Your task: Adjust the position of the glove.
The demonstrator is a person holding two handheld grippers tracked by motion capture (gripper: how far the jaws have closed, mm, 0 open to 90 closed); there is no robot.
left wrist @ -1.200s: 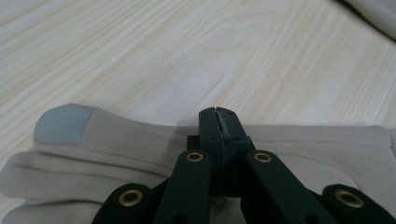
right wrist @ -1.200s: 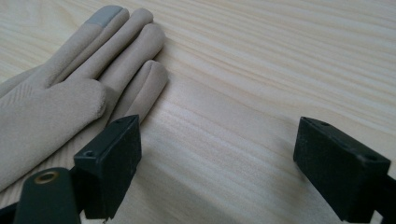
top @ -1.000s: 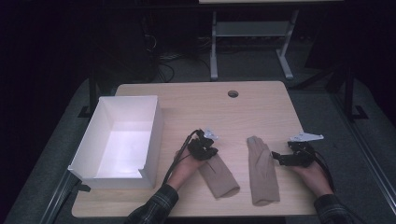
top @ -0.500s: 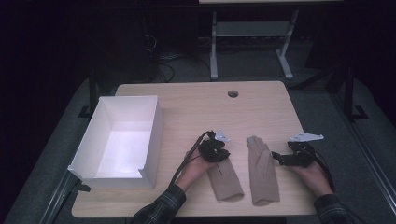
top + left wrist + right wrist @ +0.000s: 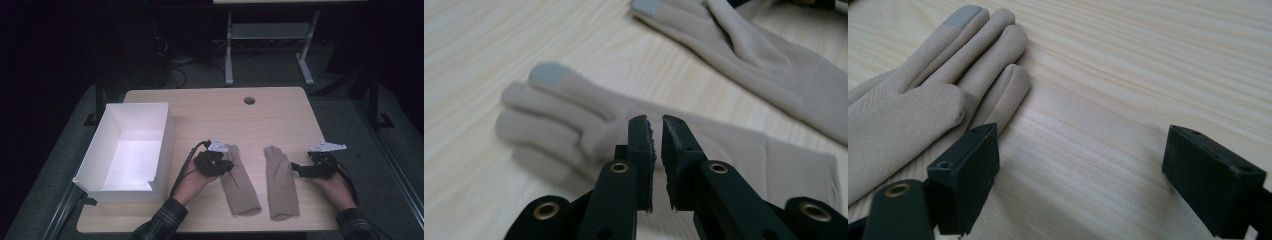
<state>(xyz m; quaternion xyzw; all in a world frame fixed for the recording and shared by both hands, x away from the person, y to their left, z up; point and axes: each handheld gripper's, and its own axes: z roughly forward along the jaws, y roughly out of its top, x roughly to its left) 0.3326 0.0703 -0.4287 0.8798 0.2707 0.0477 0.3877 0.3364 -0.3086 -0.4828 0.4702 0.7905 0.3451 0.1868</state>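
High view: two beige gloves lie flat on the table (image 5: 280, 107), left glove (image 5: 239, 182) at 6 o'clock, right glove (image 5: 281, 185) just beside it. Left gripper (image 5: 227, 167) hangs over its glove, jaws just cracking apart, nothing pinched. Right gripper (image 5: 295, 169) sits at 3 o'clock, jaws wide.

No legible markings found.

Inspection of all three views turns up no text, label, brand, number or sign that can be read: the two beige gloves (image 5: 240, 182) (image 5: 281, 185) carry plain fabric with grey fingertip patches (no print on them), the white box (image 5: 165, 137) has blank walls, the wooden table (image 5: 210, 107) shows bare grain, and the black jaws of both grippers bear only brass-coloured rivets, with no lettering.
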